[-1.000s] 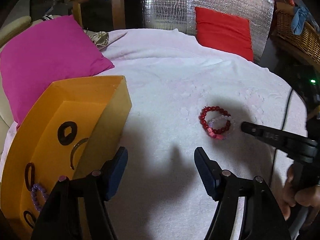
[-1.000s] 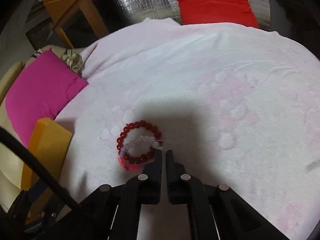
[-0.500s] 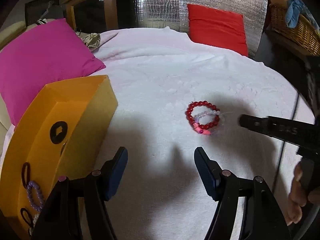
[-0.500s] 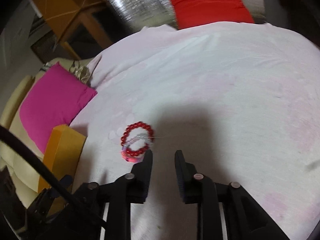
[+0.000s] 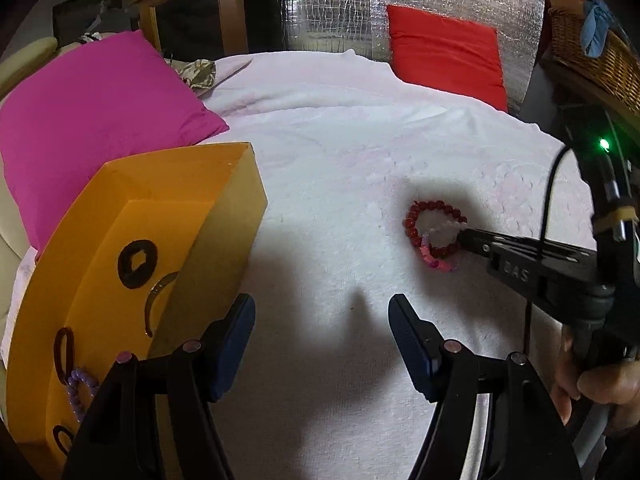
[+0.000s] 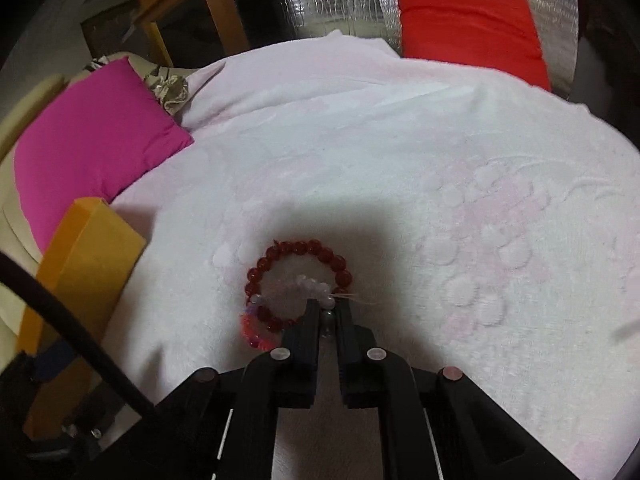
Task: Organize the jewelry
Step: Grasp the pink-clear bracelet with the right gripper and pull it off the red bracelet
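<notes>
A red bead bracelet (image 6: pixel 298 250) lies on the white blanket (image 6: pixel 360 160) with a pale bead bracelet (image 6: pixel 308 285) over it and a pink bead piece (image 6: pixel 252 330) at its near side. My right gripper (image 6: pixel 327 306) is shut on the near beads of the pale bracelet. In the left wrist view the pile (image 5: pixel 434 228) lies right of centre, with the right gripper (image 5: pixel 464 234) at its right edge. My left gripper (image 5: pixel 322 320) is open and empty above the blanket. The orange box (image 5: pixel 132 240) at left holds black rings and a purple bead bracelet (image 5: pixel 78 390).
A magenta cushion (image 5: pixel 92 112) lies behind the box, a red cushion (image 5: pixel 444 56) leans on a silver foil panel at the back. A wicker basket (image 5: pixel 592 52) stands far right. The person's hand (image 5: pixel 596 384) and a black cable are at right.
My right gripper opened, moved forward onto the bracelet pile and closed on the pale beads. My left gripper stayed open, and its view shifted slightly.
</notes>
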Motion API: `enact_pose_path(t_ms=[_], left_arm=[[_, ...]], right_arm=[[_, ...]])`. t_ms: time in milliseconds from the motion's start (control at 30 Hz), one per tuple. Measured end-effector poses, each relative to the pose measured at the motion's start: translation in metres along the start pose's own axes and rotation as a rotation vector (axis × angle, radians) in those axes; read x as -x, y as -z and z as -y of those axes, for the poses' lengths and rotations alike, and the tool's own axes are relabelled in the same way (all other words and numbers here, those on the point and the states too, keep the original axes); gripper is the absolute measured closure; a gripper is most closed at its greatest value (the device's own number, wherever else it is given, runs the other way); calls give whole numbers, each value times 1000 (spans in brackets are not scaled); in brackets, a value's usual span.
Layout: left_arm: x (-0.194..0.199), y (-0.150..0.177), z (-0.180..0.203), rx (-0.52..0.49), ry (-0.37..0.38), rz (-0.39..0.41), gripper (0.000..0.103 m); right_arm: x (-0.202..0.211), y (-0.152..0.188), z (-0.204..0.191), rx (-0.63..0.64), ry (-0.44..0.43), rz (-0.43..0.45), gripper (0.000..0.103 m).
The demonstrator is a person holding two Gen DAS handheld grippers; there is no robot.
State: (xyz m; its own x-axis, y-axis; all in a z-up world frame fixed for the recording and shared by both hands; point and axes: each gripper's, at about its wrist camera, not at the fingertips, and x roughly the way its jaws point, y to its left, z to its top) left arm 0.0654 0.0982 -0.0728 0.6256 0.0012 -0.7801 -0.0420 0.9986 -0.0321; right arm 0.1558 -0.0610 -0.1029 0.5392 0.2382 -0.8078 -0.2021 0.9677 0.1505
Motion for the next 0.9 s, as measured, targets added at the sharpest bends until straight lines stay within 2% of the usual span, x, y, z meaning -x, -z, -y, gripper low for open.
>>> enact_pose_path(t_ms=[100,233,400,567,700,767,833,900], left_arm=[[2,0,3,2,6,6,33],[0,-1,9,0,14,13,33],[-2,-8,27,-17,62,35,33],[-16,-28,51,-49,128,53,32],[-37,-39,60,-25,163,7,32],[-49,-42,60,0,174,-28,32],[-55,-44,61,7,184,-28,32],[-63,-44,66,-12,198,-46,36]], right_arm=[[12,1,13,-39,11,9,94],[43,4,50,-120,26,32,94],[67,13,101,-215,66,26,94],[73,26,143,-314,39,-20,94],[76,32,160,-340,4,-51,93],[80,32,169,-355,-8,-66,83],[81,33,176,-375,-29,-68,68],[87,37,186,-401,-60,-56,64]])
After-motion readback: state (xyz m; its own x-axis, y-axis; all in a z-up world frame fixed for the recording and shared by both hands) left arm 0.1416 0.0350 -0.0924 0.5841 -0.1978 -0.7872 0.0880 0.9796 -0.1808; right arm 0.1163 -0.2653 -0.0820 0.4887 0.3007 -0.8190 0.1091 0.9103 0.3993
